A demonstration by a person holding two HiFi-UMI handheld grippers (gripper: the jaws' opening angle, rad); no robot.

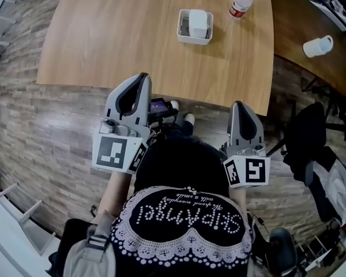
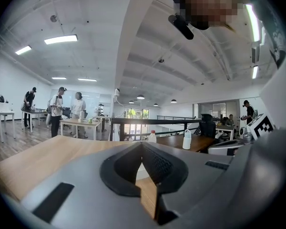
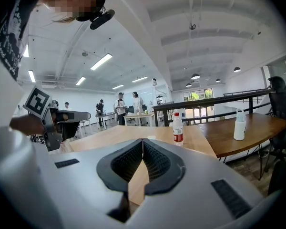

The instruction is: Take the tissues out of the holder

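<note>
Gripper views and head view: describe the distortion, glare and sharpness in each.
Left gripper view: strong fisheye, black corners, ceiling light blown white. Right gripper view: same curvature, bowed railing, bottle sharp. Head view: even soft light, table edges bowed, tissue holder crisp.

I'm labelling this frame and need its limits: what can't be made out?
- Tissues count in the holder: too small, head view.
- Holder, left gripper view: mostly behind the shut fingers.
- Bottle label print: too small in every view.
</note>
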